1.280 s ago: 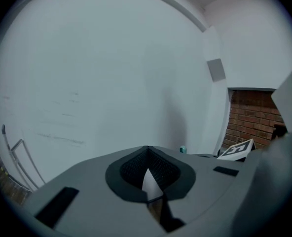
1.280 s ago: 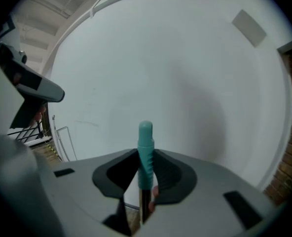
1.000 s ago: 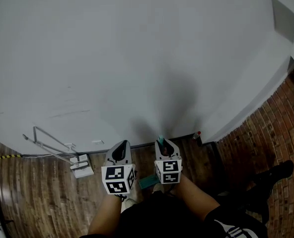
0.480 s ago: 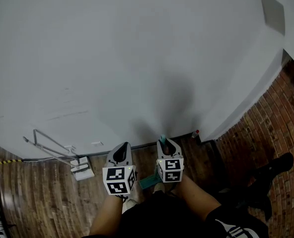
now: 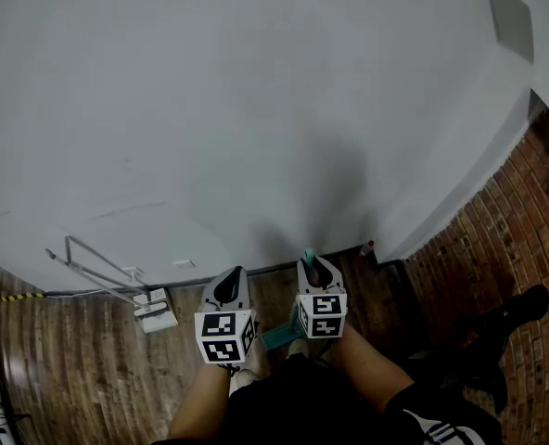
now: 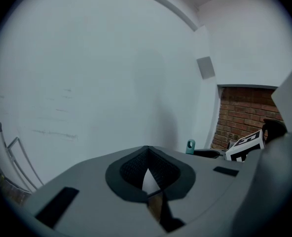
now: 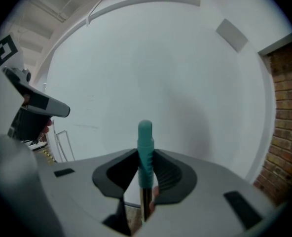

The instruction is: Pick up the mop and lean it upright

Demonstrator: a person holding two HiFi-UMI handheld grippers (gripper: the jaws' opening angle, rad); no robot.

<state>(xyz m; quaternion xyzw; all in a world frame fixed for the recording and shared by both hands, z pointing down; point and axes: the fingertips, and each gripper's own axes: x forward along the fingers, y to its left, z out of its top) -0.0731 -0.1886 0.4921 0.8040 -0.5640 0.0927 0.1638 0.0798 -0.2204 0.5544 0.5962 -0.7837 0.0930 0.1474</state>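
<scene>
Mop: only the handle (image 7: 145, 132) can be read. It has a ribbed teal grip with a rounded end over a metal shaft, and the shaft runs down out of sight behind the right gripper's (image 7: 145, 154) body. In the head view a teal piece (image 5: 279, 338) shows low between the two marker cubes, mostly covered by the grippers and the person's forearms (image 5: 372, 369). Whether it is the mop's head cannot be told. Right gripper: jaws clamped on the handle just under the teal grip, with the handle upright and its tip close before the white wall (image 5: 256, 109). Left gripper (image 6: 146, 154): jaws together at the tips, nothing between them, pointing at the wall beside the right one. From its view the handle's teal end (image 6: 190, 145) shows a small hanging hole. Wood floor (image 5: 80, 360): runs up to the wall's foot and is largely hidden by the person's body. Metal rack (image 5: 89, 262): leans at the wall's foot to the left, thin and hard to make out. Brick wall (image 5: 497, 239): meets the white wall at the right and is cut off by the frame edge.
</scene>
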